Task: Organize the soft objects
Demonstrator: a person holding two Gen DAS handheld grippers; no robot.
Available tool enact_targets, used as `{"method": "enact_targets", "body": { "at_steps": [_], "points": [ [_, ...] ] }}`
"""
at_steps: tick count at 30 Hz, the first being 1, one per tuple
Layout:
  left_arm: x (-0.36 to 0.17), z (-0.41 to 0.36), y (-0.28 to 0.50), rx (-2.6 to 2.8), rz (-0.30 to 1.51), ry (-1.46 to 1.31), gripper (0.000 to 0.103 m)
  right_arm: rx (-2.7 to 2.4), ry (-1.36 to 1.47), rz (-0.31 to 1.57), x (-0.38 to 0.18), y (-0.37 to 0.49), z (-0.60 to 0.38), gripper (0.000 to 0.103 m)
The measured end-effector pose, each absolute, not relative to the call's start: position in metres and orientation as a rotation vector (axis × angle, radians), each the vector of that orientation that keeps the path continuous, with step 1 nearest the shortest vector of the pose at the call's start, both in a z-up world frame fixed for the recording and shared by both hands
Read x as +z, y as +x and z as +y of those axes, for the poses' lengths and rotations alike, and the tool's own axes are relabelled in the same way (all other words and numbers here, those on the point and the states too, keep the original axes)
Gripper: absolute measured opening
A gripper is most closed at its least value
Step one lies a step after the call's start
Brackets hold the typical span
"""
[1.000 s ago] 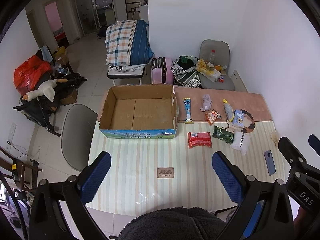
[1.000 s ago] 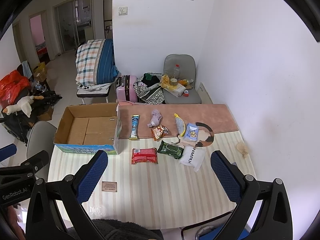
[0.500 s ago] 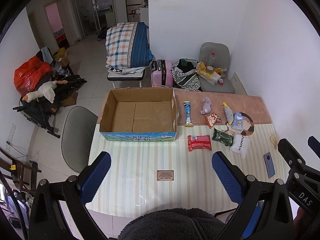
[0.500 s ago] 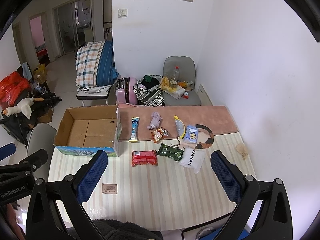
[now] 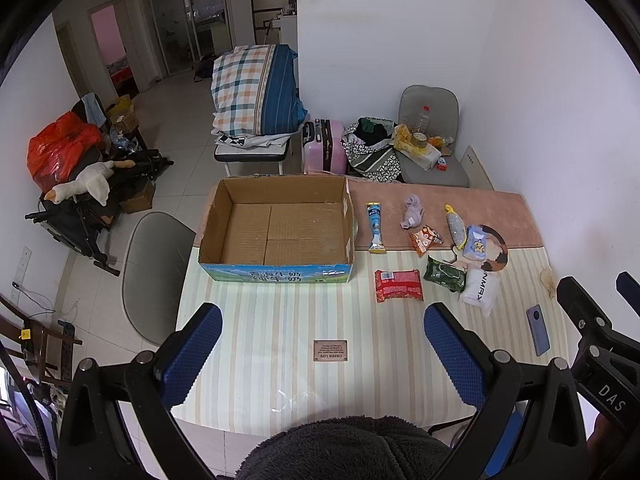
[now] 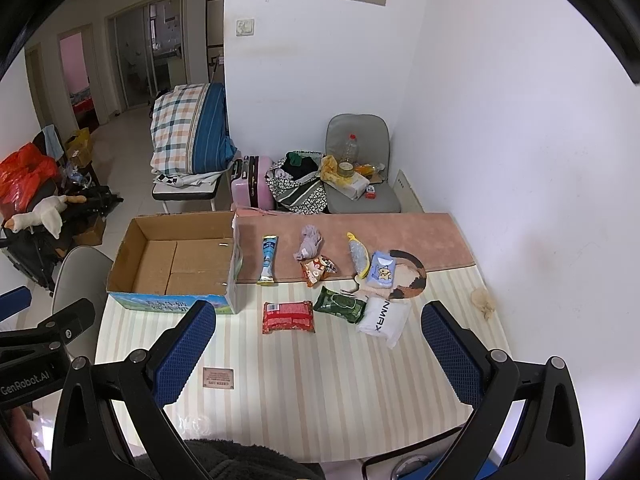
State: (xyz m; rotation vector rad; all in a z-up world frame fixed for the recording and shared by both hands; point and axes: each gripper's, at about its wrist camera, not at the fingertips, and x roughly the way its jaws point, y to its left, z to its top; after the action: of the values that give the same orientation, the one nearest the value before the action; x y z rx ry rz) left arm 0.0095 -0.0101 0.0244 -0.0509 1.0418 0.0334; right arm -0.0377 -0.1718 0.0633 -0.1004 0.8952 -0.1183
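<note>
Both the left gripper (image 5: pixel 322 354) and right gripper (image 6: pixel 318 346) hover above the table (image 5: pixel 256 320) with jaws spread, gripping nothing; soft packets, including the red packet (image 6: pixel 288 317), lie beside the cardboard box (image 5: pixel 276 232)

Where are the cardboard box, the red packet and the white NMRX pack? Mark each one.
cardboard box (image 5: pixel 276 274): left wrist view, on its printed front wall.
red packet (image 6: pixel 288 317): right wrist view, middle of its face.
white NMRX pack (image 6: pixel 383 321): right wrist view, beside the lettering.
</note>
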Motion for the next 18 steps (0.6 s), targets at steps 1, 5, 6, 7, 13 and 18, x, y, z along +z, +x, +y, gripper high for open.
{"method": "enact_targets", "body": {
  "at_steps": [1, 5, 6, 7, 13, 18],
  "points": [
    [0.0249, -0.01, 0.0099, 0.034, 1.042, -0.052, 0.103, -0.118, -0.097, 0.896, 0.0621, -0.0394, -0.1712, 0.103],
    [0.0249, -0.0105, 0.0095, 0.033, 1.041, -0.053, 0.103, -0.12, -0.099, 0.889, 0.0622, -0.0398, -0.1697, 0.103],
    [0.0237, -0.0101, 0.0083, 0.034, 1.04, -0.052, 0.103, -0.12, -0.099, 0.888, 0.0627, -0.0398, -0.1693, 0.103],
    [0.0253, -0.0101, 0.0092, 0.034, 1.039, -0.052, 0.103, -0.12, -0.1, 0.886, 0.0635, -0.0394, -0.1696, 0.103],
    [0.0234, -0.0111, 0.0109, 0.035, 1.037, -0.052, 0.103, -0.116, -0.101, 0.885, 0.0672, -0.0386, -0.1694, 0.103],
    [0.0231, -0.0102, 0.0097, 0.033, 1.036, -0.055, 0.103, -0.117, -0.098, 0.884, 0.0663, -0.0406, -0.1684, 0.103]
  ]
}}
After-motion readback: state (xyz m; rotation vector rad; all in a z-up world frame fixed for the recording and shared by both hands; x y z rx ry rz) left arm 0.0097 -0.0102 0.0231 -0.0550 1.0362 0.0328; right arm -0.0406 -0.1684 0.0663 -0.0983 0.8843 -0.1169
